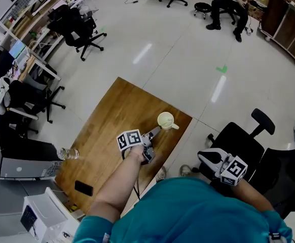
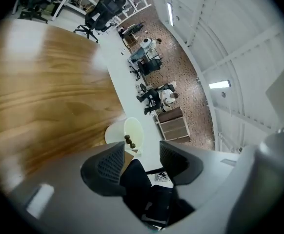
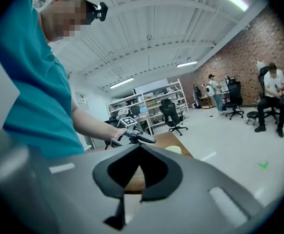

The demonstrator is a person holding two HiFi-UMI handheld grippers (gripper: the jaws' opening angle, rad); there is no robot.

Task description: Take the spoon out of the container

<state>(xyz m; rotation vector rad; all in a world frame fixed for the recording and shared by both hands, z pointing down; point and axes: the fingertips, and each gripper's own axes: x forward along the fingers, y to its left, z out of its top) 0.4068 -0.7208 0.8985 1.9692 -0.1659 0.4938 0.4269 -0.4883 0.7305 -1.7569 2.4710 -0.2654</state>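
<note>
A cream cup-like container [image 1: 166, 120] with a side handle stands near the right edge of the wooden table [image 1: 112, 120]. In the left gripper view the container [image 2: 127, 132] lies just beyond the jaws, and a small dark-brown spoon end [image 2: 130, 141] pokes up at its rim. My left gripper [image 1: 155, 131] sits close in front of the container, and in its own view the left gripper [image 2: 142, 152] is open with nothing between the pads. My right gripper [image 1: 211, 158] hangs off the table to the right, and in its own view the right gripper [image 3: 140, 146] is shut and empty.
A clear water bottle [image 1: 69, 154] lies at the table's left edge and a black phone [image 1: 83, 188] near its front corner. A black office chair [image 1: 244, 140] stands right of the table by my right gripper. More chairs and a seated person [image 1: 233, 4] are farther off.
</note>
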